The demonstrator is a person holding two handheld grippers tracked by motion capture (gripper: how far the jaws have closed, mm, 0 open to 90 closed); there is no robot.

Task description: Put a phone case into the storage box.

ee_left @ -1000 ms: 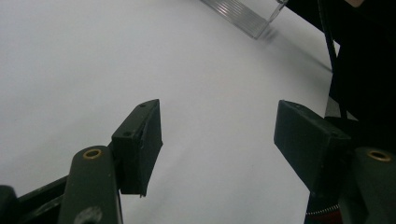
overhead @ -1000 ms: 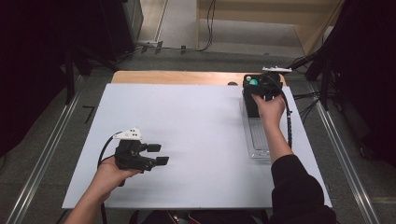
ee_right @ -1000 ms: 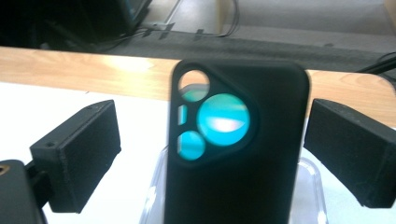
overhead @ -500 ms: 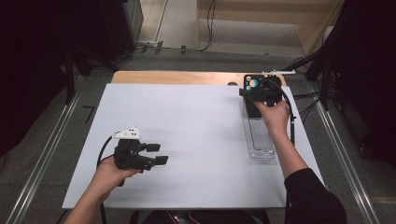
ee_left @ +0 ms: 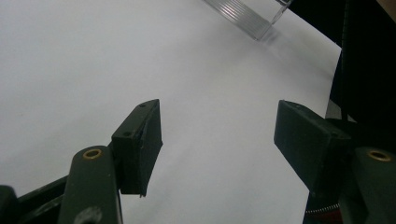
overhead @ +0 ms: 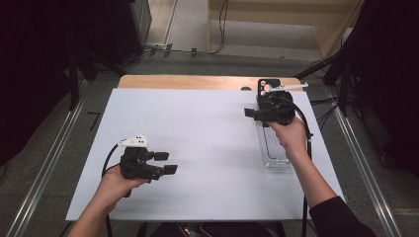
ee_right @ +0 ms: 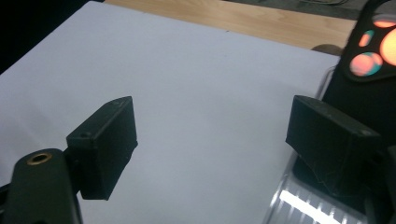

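My right gripper (overhead: pixel 253 114) over the clear tray's (overhead: pixel 274 157) far end, fingers (ee_right: pixel 105 144) apart and just been closing a little, nothing between them, my left gripper (overhead: pixel 167 163) low over the white desk (overhead: pixel 197 138), fingers (ee_left: pixel 140 144) parted, empty, black box (overhead: pixel 269 88) beyond the tray

High view looks down; gripper views skim the shared white table (overhead: pixel 207 148) closely.

A white board (overhead: pixel 197 128) is lying across a wooden table (overhead: pixel 197 82) whose far edge is showing as a pale strip, while grey carpeted floor (overhead: pixel 197 61) is stretching beyond it, metal rails (overhead: pixel 44 168) are flanking both sides, and darkness is swallowing the room's corners.
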